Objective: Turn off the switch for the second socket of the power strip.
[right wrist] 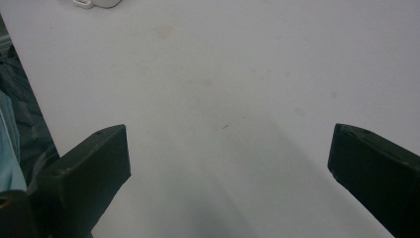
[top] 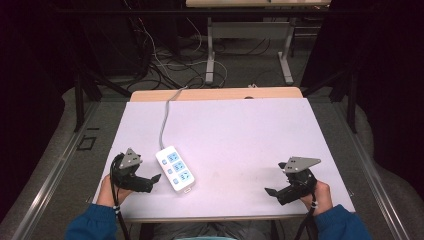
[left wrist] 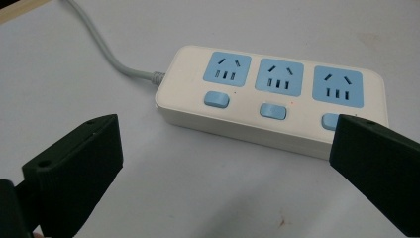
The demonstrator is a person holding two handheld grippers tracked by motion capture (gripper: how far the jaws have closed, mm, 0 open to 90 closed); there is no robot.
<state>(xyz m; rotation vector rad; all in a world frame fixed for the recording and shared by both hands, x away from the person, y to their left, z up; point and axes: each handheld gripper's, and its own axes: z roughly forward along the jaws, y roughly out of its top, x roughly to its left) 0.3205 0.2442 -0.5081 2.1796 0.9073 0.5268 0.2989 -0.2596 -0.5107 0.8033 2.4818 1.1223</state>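
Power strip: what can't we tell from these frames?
- Power strip: third switch partly hidden by the left gripper jaw in the left gripper view.
- Cord: runs off the table's far edge in the high view; plug end not visible.
- Right gripper view: strip's corner cut off by the top edge.
- Switch positions: too small to read.

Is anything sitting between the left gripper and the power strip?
Nothing visible. The left gripper has its jaws open, with bare white table between them and the power strip. In the high view the strip lies just right of that gripper.
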